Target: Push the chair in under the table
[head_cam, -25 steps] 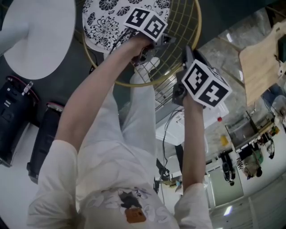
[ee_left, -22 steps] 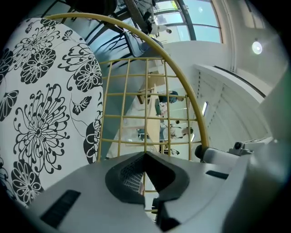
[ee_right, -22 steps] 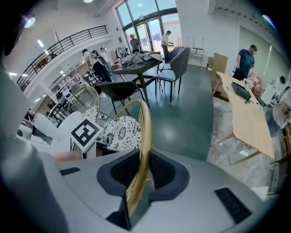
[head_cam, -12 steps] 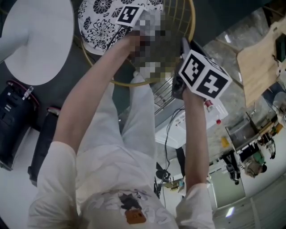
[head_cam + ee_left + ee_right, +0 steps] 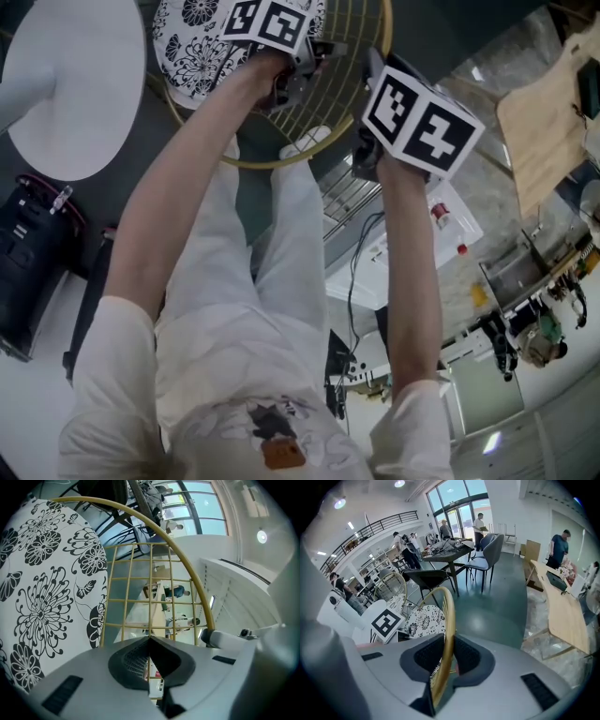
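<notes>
Clamped with the right gripper (image 5: 445,660) on the gold back rim (image 5: 449,620) of the chair (image 5: 246,165); shut tight with the left gripper (image 5: 150,641) on what looks like one thin wire of the back grid (image 5: 151,602). Standing just beside the table (image 5: 75,103), cushion (image 5: 187,52) not yet under it. Likely to go wrong from here: slipping off that thin wire, or swinging askew under uneven pushing and striking the table's edge.
</notes>
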